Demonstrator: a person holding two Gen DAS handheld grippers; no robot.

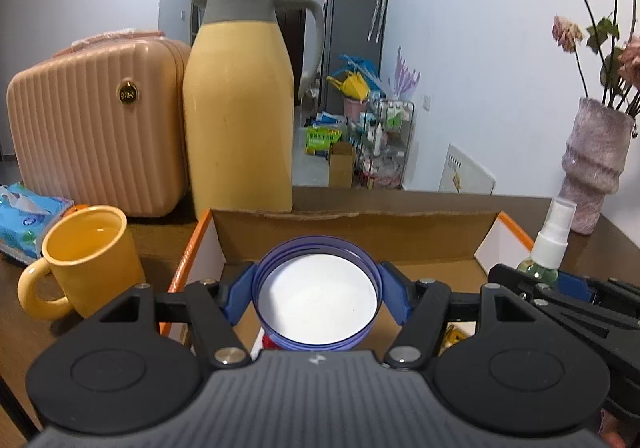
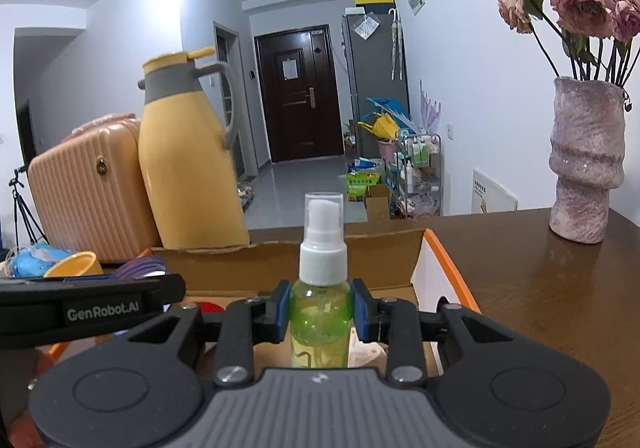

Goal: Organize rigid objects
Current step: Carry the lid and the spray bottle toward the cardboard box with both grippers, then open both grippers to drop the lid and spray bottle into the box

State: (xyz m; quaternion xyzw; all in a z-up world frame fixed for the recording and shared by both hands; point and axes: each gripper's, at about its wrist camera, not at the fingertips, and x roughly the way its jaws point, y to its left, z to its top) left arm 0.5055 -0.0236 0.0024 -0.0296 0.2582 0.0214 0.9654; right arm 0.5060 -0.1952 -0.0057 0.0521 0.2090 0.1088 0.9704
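Note:
My left gripper [image 1: 318, 294] is shut on a round blue lid [image 1: 318, 298] with a white inside, held over the open cardboard box [image 1: 352, 236] with orange edges. Its blue pads press on both sides of the lid's rim. My right gripper [image 2: 320, 314] is shut on a small green spray bottle [image 2: 320, 324] with a white pump and clear cap, upright above the same box [image 2: 280, 256]. In the left wrist view the bottle [image 1: 550, 244] and the right gripper show at the right edge. Something red [image 2: 206, 306] lies inside the box.
A yellow mug [image 1: 86, 260] stands left of the box. Behind are a tall yellow thermos jug [image 1: 240, 107], a peach ribbed case [image 1: 96, 127] and a blue tissue pack [image 1: 24, 219]. A pink vase [image 2: 586, 163] with dried roses stands on the brown table [image 2: 540, 288] at the right.

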